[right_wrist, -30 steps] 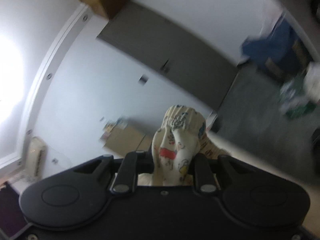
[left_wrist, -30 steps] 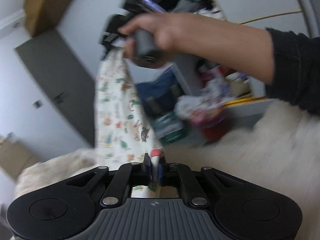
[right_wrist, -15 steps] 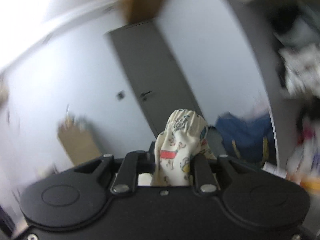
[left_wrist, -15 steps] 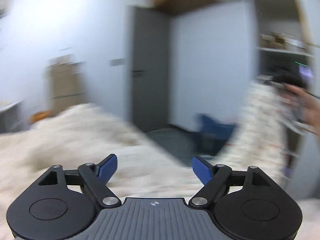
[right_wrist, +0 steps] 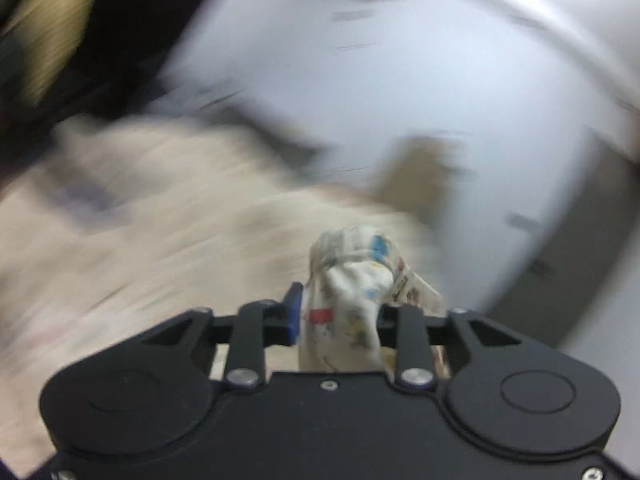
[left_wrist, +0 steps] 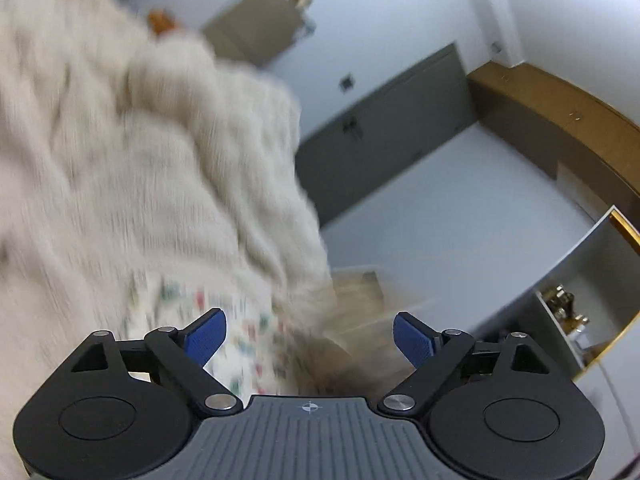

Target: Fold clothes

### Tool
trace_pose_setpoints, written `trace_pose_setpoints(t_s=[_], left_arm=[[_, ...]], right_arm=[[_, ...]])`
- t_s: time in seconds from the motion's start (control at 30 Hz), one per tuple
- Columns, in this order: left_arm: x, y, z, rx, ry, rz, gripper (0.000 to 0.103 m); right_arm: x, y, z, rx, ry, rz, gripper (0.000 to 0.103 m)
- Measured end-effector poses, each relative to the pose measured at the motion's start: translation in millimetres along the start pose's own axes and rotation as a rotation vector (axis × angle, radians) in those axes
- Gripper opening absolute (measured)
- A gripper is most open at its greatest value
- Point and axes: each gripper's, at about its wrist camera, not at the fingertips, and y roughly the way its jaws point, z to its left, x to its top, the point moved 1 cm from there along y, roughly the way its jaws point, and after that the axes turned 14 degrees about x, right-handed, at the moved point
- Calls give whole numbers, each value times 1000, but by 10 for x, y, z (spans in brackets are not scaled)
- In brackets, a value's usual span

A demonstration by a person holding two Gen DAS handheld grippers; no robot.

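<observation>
In the left wrist view, the left gripper [left_wrist: 310, 336] fills the bottom of the frame, its two blue-padded fingers [left_wrist: 206, 338] spread wide apart with nothing between them. A shaggy cream blanket [left_wrist: 120, 152] covers the whole left half of the picture, blurred by motion. Its ragged edge runs diagonally from the upper middle down to the lower centre, ending just above the gripper. A patch of the printed garment [left_wrist: 240, 340], white with small coloured figures, lies on the blanket just in front of the left finger, partly behind it; its outline is too smeared to trace. To the right of the blanket edge the room opens up: a pale wall, a grey door [left_wrist: 384, 132] across the centre, a wooden beam [left_wrist: 560, 120] at upper right, and an open white shelf unit [left_wrist: 592, 292] at the right edge. A cardboard box [left_wrist: 260, 24] stands at the top centre, beyond the blanket.

In the right wrist view, the right gripper [right_wrist: 340, 316] is clamped on a bunched fold of the printed garment [right_wrist: 352, 280], which rises as a rounded lump above the fingers at lower centre. One blue pad [right_wrist: 294, 312] shows, pressed against the cloth's left side. The cream blanket [right_wrist: 140, 240] spreads across the left and middle of the frame, heavily blurred. Pale wall fills the upper right, and a brown box-like shape [right_wrist: 416, 176] sits right of centre beyond the blanket's far edge. The upper left corner is dark and unreadable.
</observation>
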Motion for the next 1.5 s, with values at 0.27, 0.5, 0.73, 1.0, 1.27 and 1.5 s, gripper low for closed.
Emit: trace_pose_setpoints(t_s=[0.27,0.5,0.73,1.0,1.27,1.5], left_arm=[[-229,205,103,-26,-61,94,87],[-61,664,-184,-18,62,245,87],[6,537,-124,-21,11,263,87],[-31,130,229,-73,-116,197,87],[-199,266,445,-31,-134,260,86],[-164,401,398,89,-3,332,61]], right_arm=[[-103,-152,296,-24,-67,-24,36],[-200,-61,222,13,-57,19,13],[-201,-287,-150,-20,110,-141,2],[164,-928,-238,-25,24,-386,2],[-64,-543,491,220,-159,-141,33],[-118,-588,572,252,-148,-116,23]])
